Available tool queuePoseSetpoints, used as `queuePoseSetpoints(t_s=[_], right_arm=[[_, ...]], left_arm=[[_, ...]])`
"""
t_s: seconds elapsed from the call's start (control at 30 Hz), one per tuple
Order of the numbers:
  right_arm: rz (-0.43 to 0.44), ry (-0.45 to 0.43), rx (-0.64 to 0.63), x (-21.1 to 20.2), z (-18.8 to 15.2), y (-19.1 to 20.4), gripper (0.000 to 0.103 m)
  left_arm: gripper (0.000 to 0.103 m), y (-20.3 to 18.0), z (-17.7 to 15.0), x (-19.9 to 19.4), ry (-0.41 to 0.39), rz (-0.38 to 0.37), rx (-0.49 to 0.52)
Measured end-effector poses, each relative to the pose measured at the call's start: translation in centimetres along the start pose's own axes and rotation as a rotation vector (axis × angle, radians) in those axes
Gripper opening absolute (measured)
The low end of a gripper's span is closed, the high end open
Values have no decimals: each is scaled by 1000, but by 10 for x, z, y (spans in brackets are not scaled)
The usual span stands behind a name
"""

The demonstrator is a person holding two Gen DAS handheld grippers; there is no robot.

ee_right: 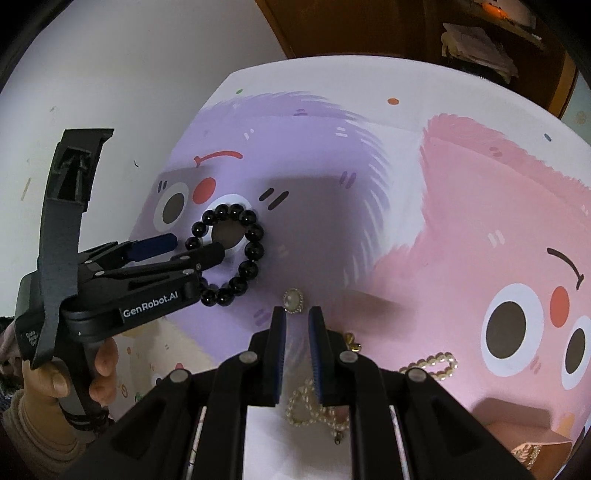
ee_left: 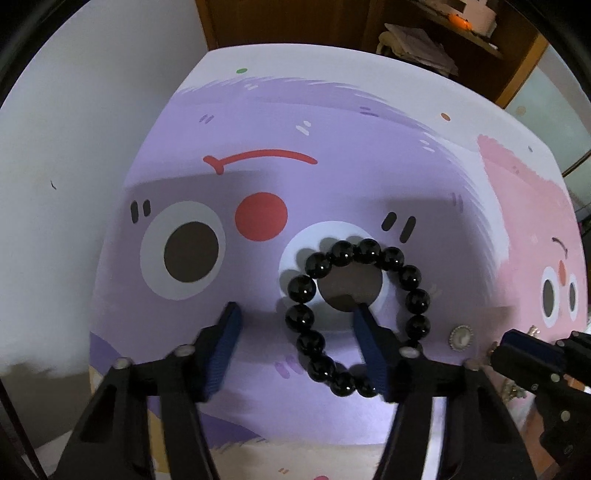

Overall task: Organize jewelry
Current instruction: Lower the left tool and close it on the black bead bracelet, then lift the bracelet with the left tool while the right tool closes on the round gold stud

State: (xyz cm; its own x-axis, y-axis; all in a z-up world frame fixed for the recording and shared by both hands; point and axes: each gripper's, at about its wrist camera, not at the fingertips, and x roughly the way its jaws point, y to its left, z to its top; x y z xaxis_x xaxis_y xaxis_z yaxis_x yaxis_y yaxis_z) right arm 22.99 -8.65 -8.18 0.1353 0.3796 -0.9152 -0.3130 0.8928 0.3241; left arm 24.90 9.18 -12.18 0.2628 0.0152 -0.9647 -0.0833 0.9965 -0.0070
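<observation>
A white wall (ee_left: 74, 155) rose on the left, plain apart from a few small dark marks. Beyond the far edge of the table (ee_left: 258, 61), brown wooden furniture (ee_left: 295, 22) stood against the room's back. To the far right, a wooden shelf (ee_right: 491, 40) carried a loose heap of papers (ee_left: 421, 46) and a pale object with a small orange glow (ee_left: 460, 22) above them. The table was covered by a mat (ee_right: 461, 206) printed with a purple cartoon face on the left and a pink one on the right. The light was dim, with soft shadows lying across the mat.
</observation>
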Motion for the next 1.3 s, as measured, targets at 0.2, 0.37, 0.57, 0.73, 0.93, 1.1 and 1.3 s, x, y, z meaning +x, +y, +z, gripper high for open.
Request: queuePoseSetpoints(t_s=[0.2, 0.37, 0.57, 0.73, 0.93, 1.1, 1.3], right_arm=[[2, 5, 6, 3, 1, -1, 12], [6, 2, 4, 0, 0, -2, 13], [13, -6, -2, -13, -9, -3, 13], [12, -11, -14, -19, -16, -2, 13], [12, -15, 0, -19, -12, -4, 13], [-9, -22, -9, -18, -8, -2, 13], [-24, -26, -8, -17, -8, -9, 34]], left_arm=[[13, 1, 2, -3, -5, -6, -20], [13, 7, -4, -14, -43, -23, -76], [13, 10, -17, -50, -124, -56, -80], [13, 9, -26, -80, -170, -100, -71], [13, 5, -32, -107, -200, -137, -60], [13, 2, -37, -116, -201, -162, -46], [13, -1, -38, -124, -203, -193, -37]])
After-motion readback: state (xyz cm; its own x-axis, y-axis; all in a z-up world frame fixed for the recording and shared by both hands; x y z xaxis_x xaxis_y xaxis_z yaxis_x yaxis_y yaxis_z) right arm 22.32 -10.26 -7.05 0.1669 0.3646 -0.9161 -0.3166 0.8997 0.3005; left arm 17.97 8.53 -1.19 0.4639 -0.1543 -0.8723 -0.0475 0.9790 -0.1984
